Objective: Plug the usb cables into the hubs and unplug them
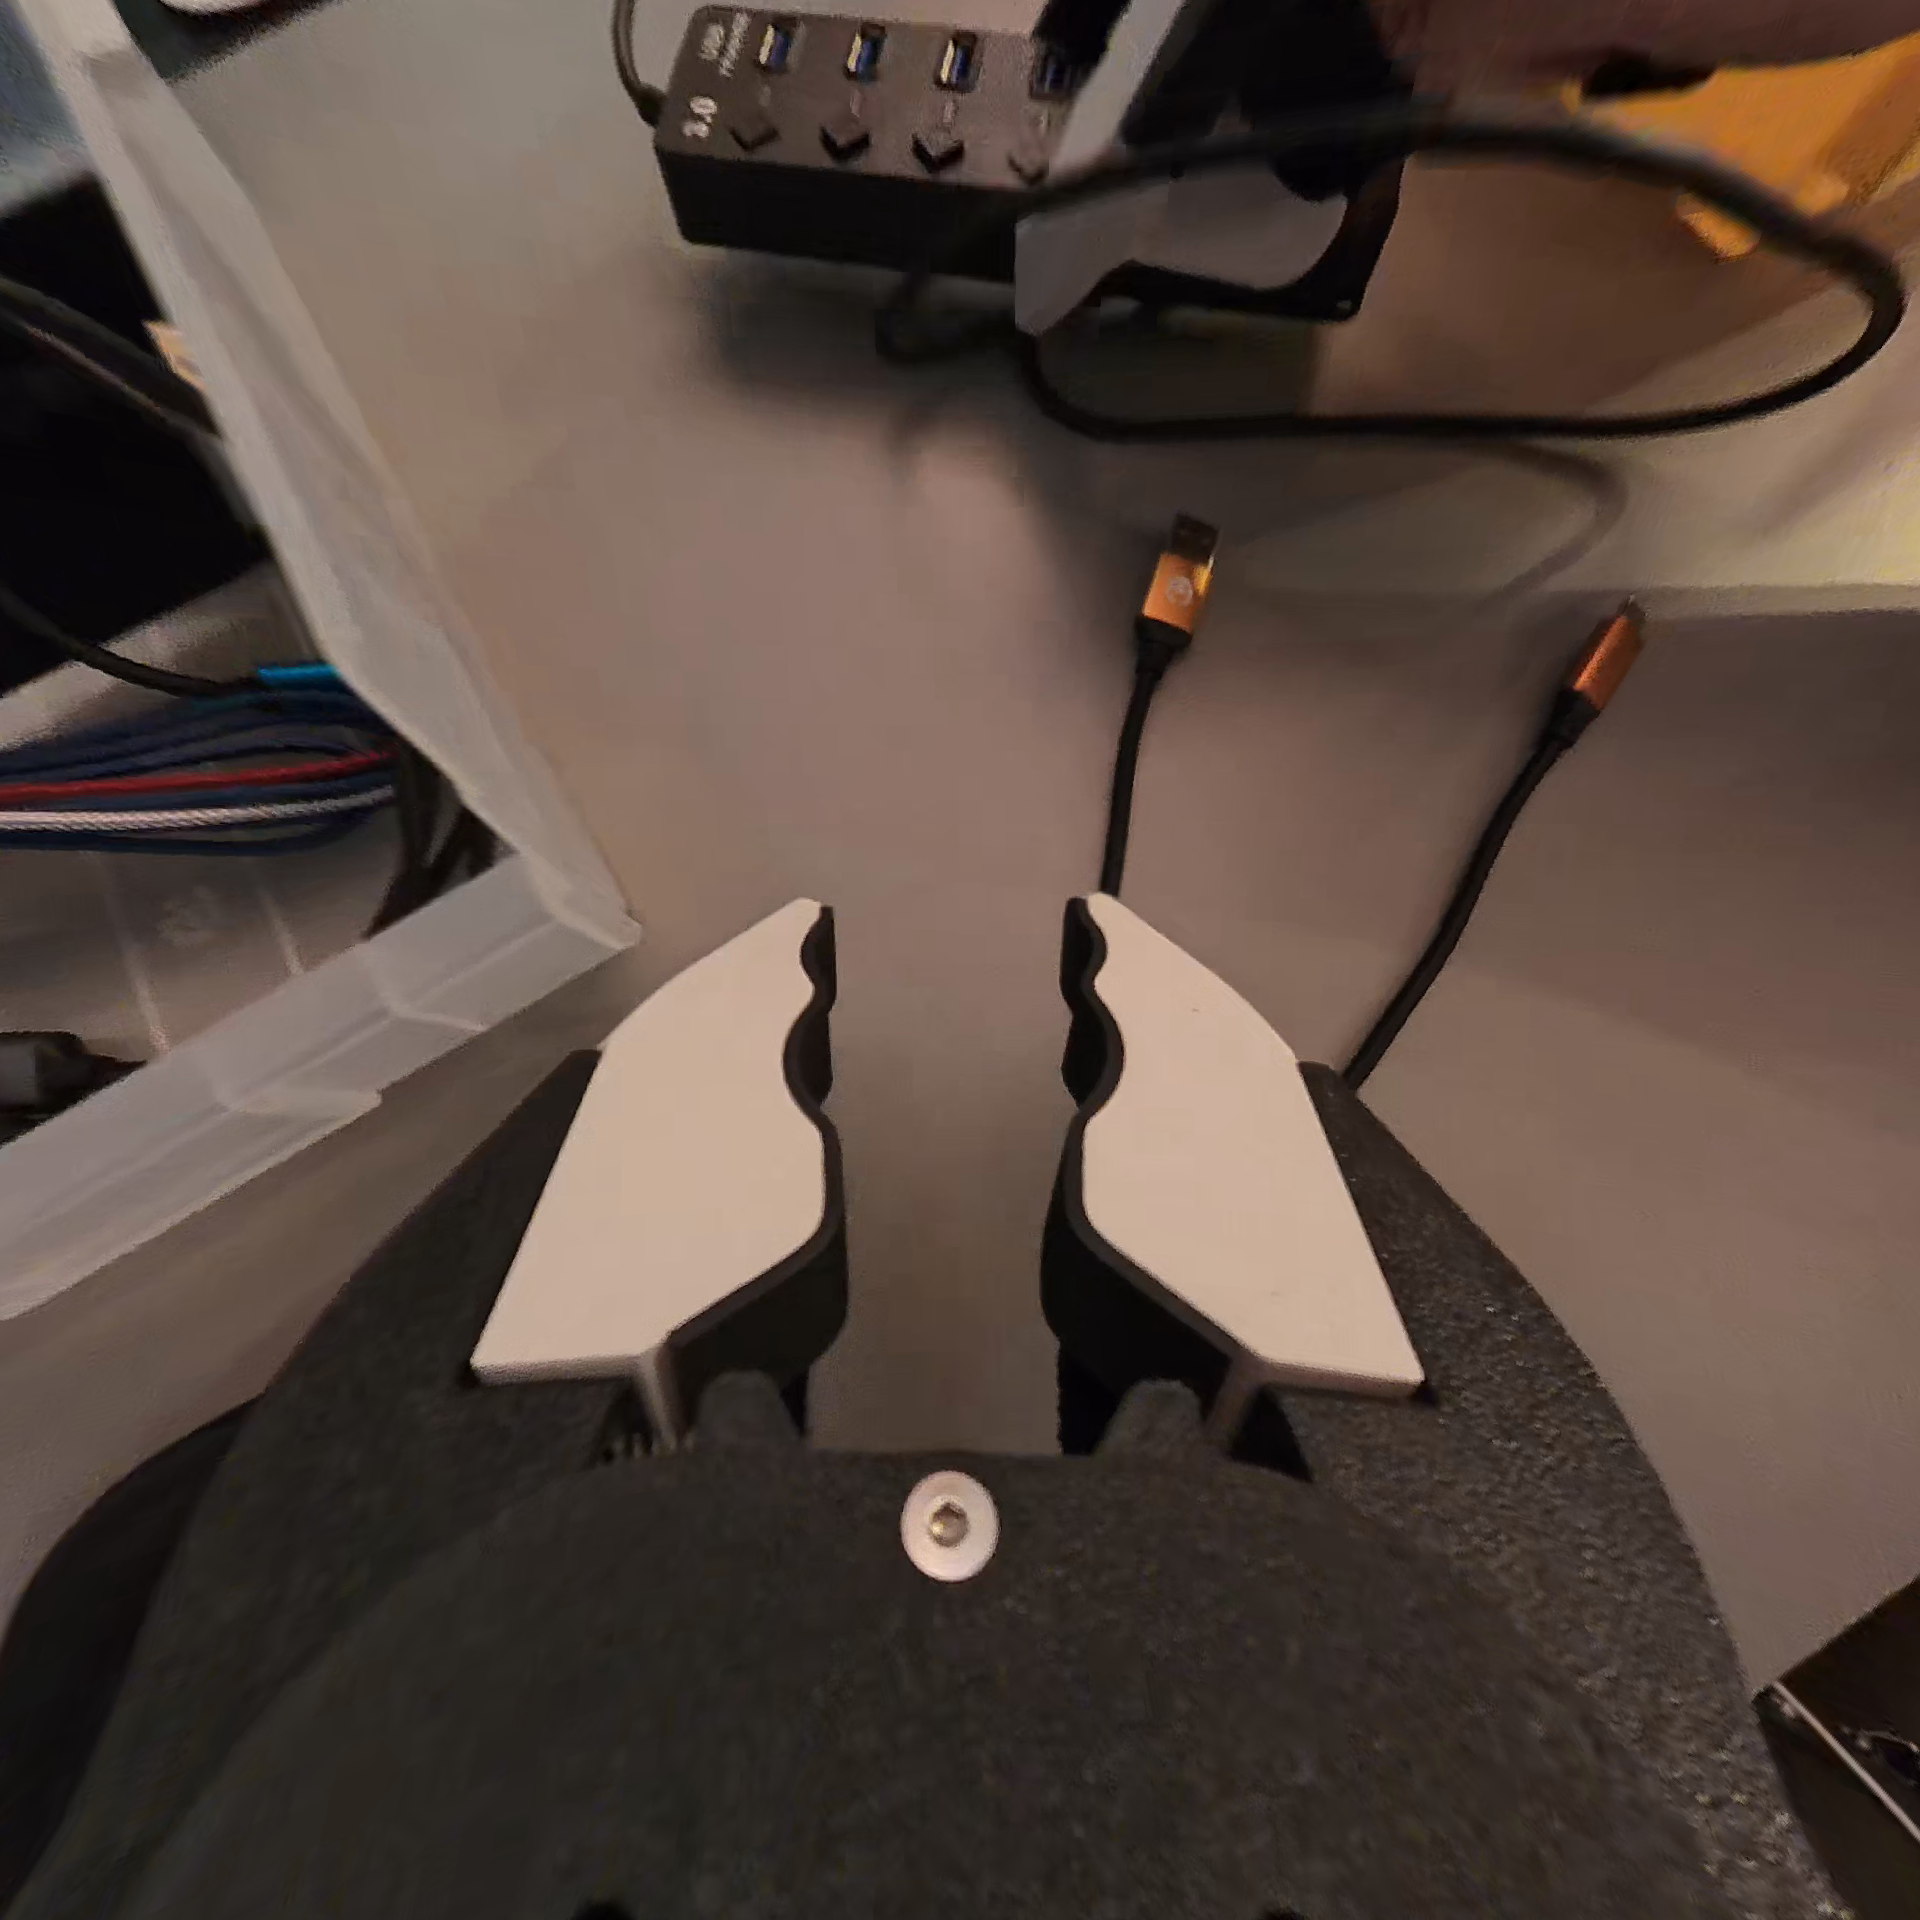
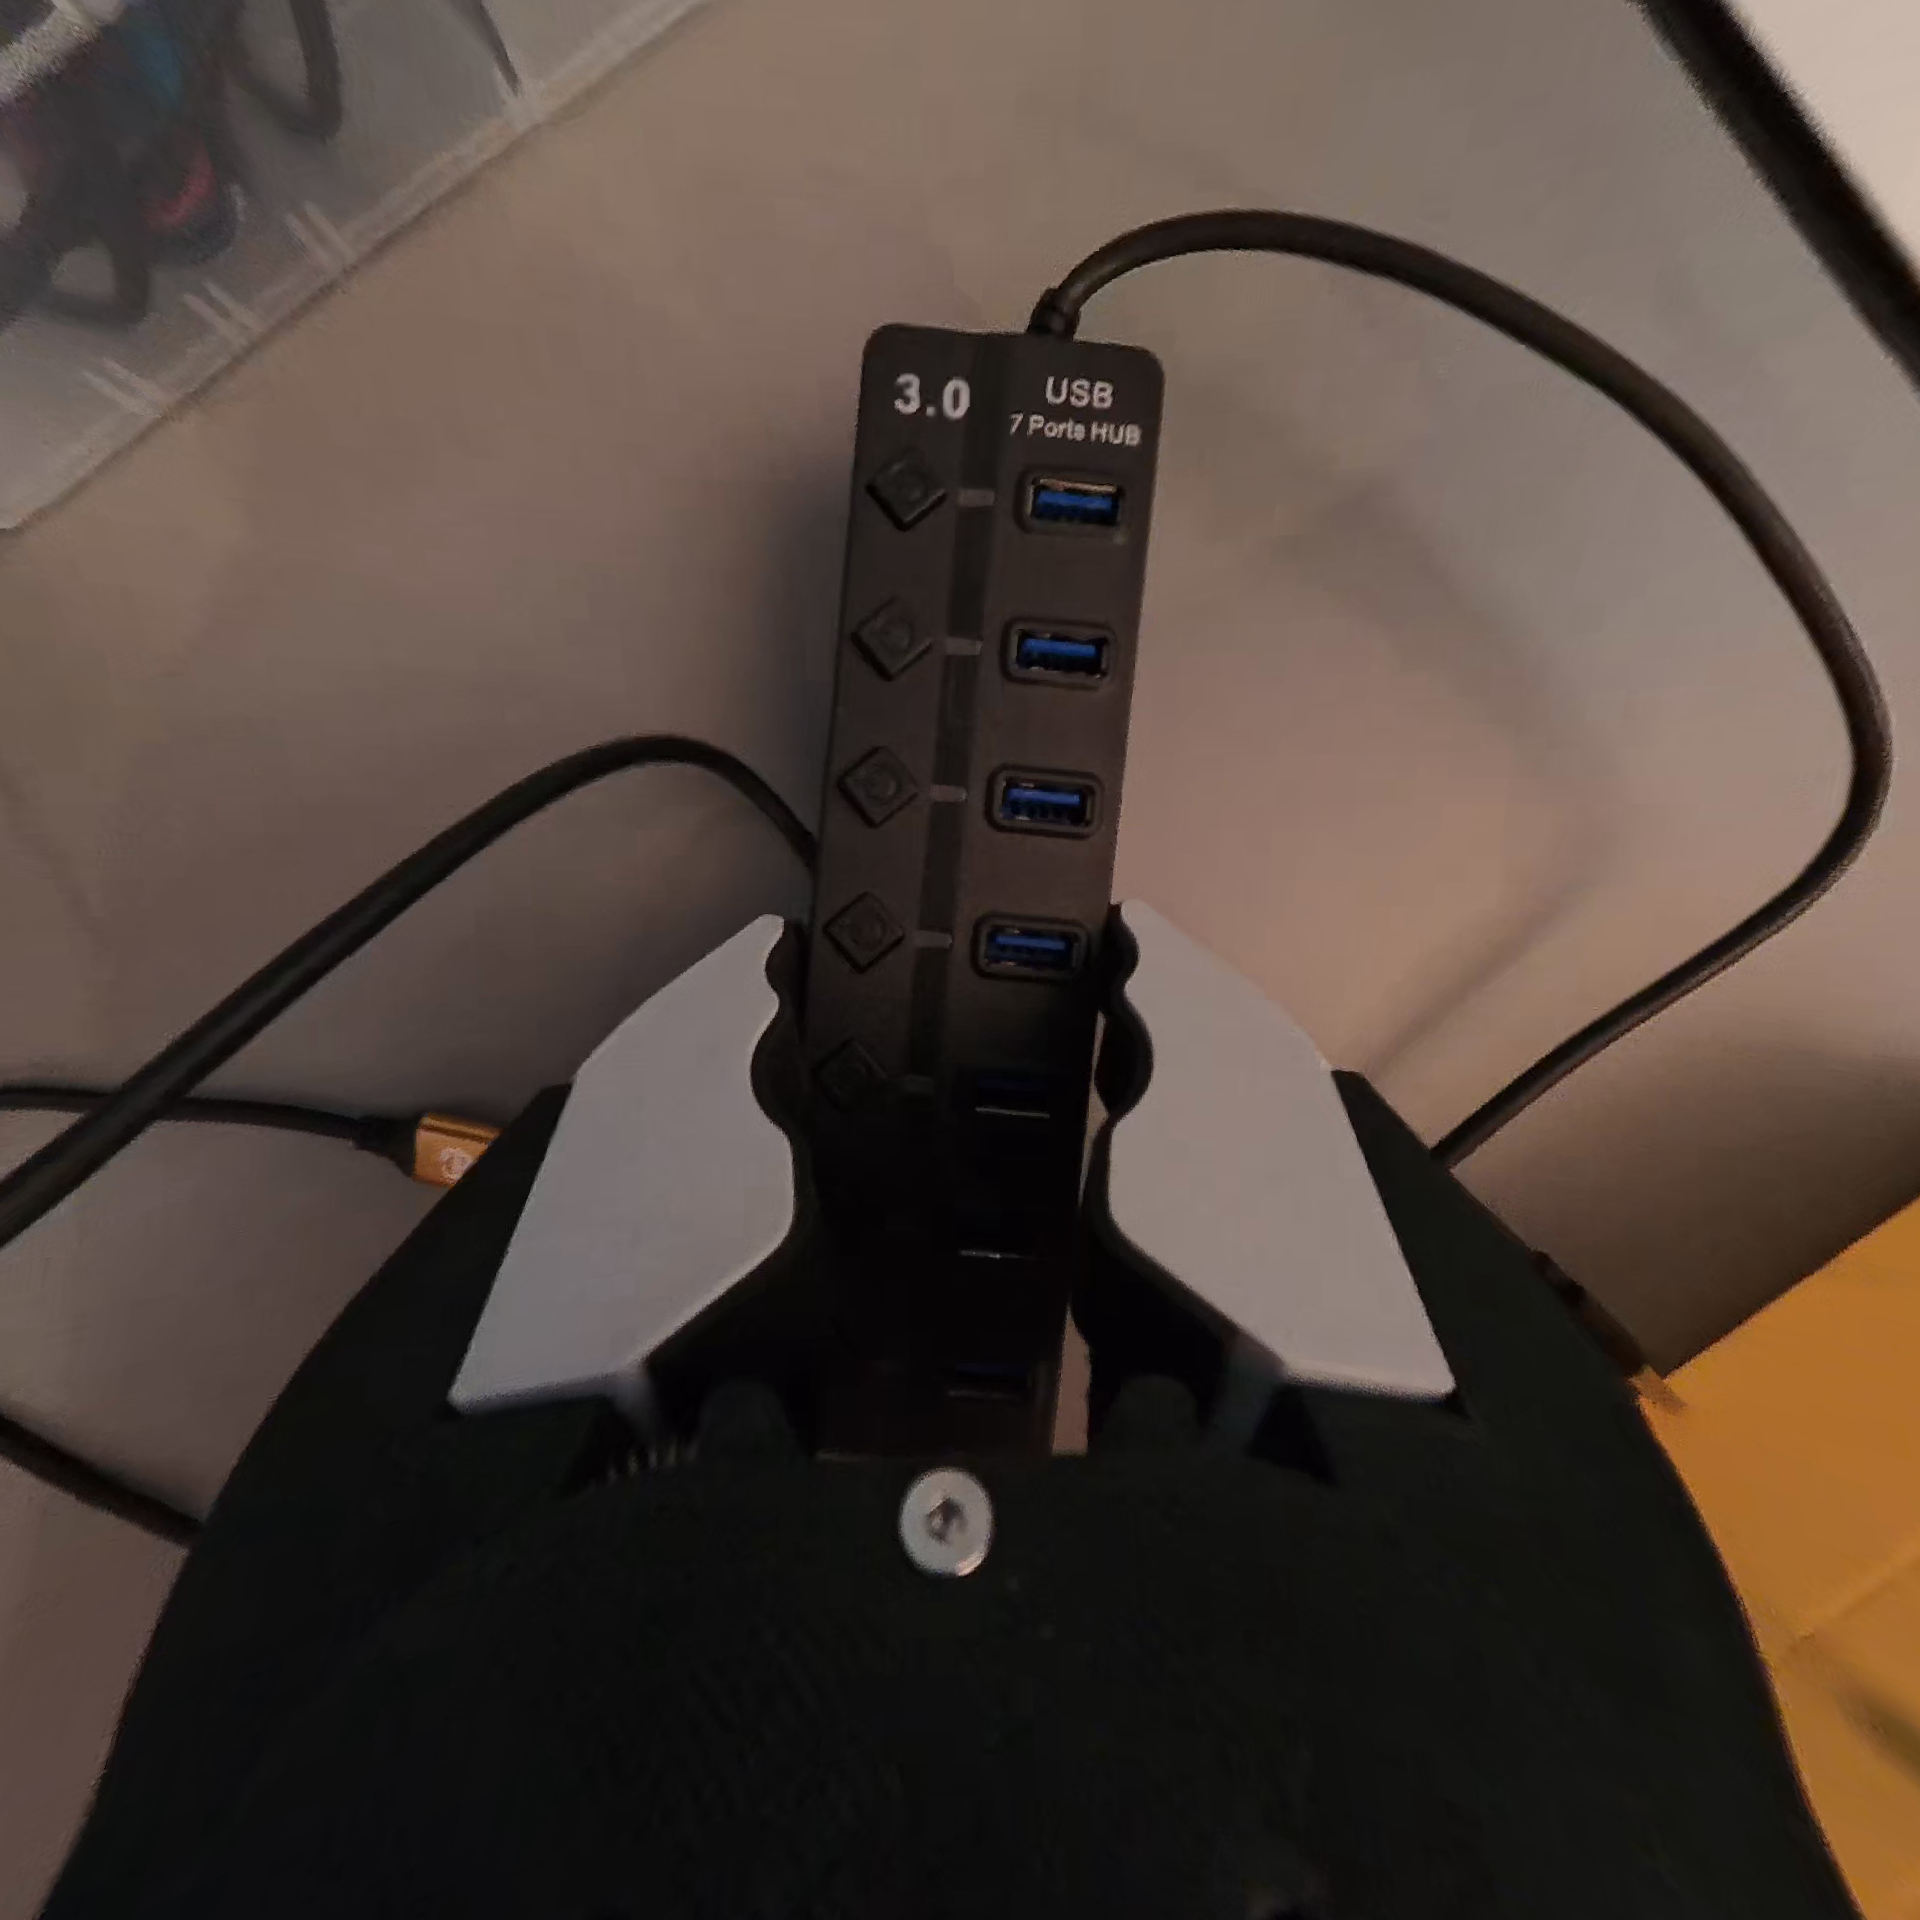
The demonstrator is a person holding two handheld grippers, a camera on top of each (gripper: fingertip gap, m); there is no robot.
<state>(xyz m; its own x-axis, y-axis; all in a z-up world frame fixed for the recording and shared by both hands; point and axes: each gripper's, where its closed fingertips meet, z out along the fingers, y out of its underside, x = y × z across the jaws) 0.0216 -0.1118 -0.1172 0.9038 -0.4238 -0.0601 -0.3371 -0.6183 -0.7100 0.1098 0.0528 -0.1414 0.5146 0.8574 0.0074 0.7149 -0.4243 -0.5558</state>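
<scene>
A black USB hub with blue ports and a row of square buttons lies on the grey table; it also shows at the top of the left wrist view. My right gripper is shut on the hub's near half, one finger on each long side. My left gripper is open and empty above the table. A black cable with an orange-sleeved USB plug lies just beyond its right finger. Its other orange-sleeved plug lies farther right. One orange plug shows left of my right gripper.
A clear plastic bin holding coloured cables stands at the left. The hub's own black cable loops to the right. A yellow surface lies at the right edge. A dark flat object sits at the lower right.
</scene>
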